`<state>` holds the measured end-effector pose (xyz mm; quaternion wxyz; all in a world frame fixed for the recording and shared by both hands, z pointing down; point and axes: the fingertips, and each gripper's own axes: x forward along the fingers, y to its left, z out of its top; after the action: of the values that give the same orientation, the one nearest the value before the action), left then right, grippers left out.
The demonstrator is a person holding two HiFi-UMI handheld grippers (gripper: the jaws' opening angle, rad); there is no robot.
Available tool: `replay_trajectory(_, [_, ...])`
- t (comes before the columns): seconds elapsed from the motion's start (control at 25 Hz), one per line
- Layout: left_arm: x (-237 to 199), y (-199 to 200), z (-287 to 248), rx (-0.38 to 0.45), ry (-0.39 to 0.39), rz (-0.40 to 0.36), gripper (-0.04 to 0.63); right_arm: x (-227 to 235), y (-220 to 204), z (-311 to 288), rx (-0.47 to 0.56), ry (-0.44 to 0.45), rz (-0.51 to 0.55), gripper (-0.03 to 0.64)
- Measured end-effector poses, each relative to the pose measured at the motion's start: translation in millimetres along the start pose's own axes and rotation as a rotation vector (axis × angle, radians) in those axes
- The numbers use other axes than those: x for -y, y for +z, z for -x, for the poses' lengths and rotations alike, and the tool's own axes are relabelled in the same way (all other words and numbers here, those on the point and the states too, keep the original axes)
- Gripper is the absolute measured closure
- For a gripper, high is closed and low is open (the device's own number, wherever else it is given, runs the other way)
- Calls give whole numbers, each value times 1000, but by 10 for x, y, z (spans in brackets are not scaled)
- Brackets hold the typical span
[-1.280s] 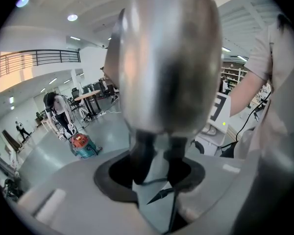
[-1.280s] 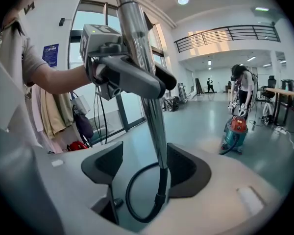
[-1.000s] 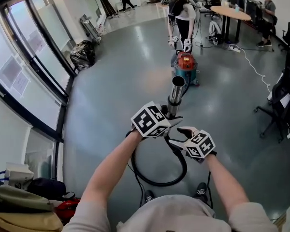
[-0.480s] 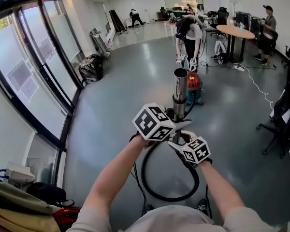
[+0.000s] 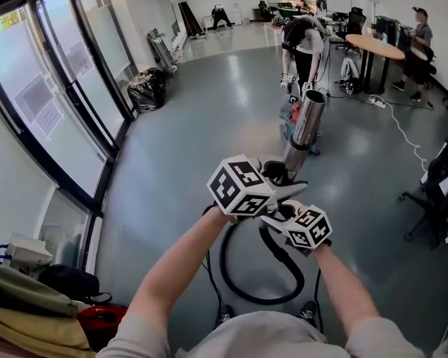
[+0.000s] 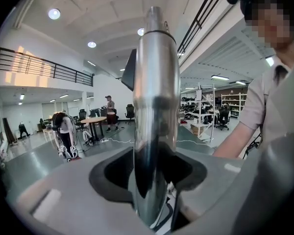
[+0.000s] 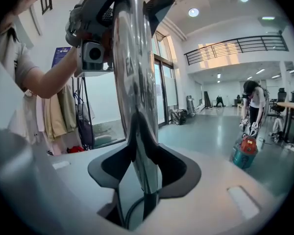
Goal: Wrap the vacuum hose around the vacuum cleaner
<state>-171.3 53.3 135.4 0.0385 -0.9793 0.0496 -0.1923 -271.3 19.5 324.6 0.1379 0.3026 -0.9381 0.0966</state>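
I grip the vacuum's shiny metal tube (image 5: 305, 129) with both grippers, and it rises tilted to the right. The left gripper (image 5: 287, 176) is shut on the tube (image 6: 154, 102) higher up. Just below, the right gripper (image 5: 278, 213) is shut on its lower end (image 7: 134, 82), where the black hose (image 5: 243, 289) joins. That hose hangs in a loop down to the floor by my feet. The red and teal vacuum cleaner (image 5: 293, 116) stands far ahead, partly hidden by the tube; it also shows in the right gripper view (image 7: 245, 152). Another person (image 5: 302, 43) bends over it.
A glass wall (image 5: 52, 110) runs along the left, with black bin bags (image 5: 151, 88) beside it. A round table (image 5: 378, 47) with a person (image 5: 418, 47), office chairs (image 5: 440, 177) and a white floor cable (image 5: 399, 118) are on the right. Bags and clothes (image 5: 30, 312) lie at the lower left.
The tube's top has swung from upright to a tilt toward the right. Both grippers stay shut on it and have shifted slightly right.
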Motion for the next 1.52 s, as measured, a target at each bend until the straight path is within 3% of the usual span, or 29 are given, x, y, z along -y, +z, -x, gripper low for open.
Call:
replay_trajectory(0.24, [-56, -188, -26, 47, -41, 67, 266, -91, -38, 9, -37, 60, 5, 423])
replay_trajectory(0.4, [-81, -559, -36, -4, -66, 102, 247, -46, -1, 117, -32, 81, -8, 423])
replay_trajectory(0.56, [-111, -1217, -61, -99, -44, 155, 247, 54, 54, 297, -15, 84, -39, 423])
replay_trajectory(0.72, [-137, -1691, -40, -46, -49, 299, 239, 150, 70, 438, -21, 81, -55, 423])
replay_trajectory(0.92, [-5, -2289, -101, -186, -51, 273, 239, 232, 157, 598, -2, 84, -88, 423])
replay_trajectory(1.04, [71, -2478, -227, -223, -70, 254, 239, 198, 261, 673, 19, 116, -104, 423])
replay_trajectory(1.24, [189, -2531, -437, -223, -124, 239, 247, 93, 448, 769, 47, 171, -113, 423])
replay_trajectory(1.36, [178, -2494, -442, -200, -134, 239, 349, 74, 487, 836, 60, 198, -124, 423])
replay_trajectory(1.52, [190, -2471, -508, -192, -140, 224, 365, -12, 520, 859, 72, 259, -135, 423])
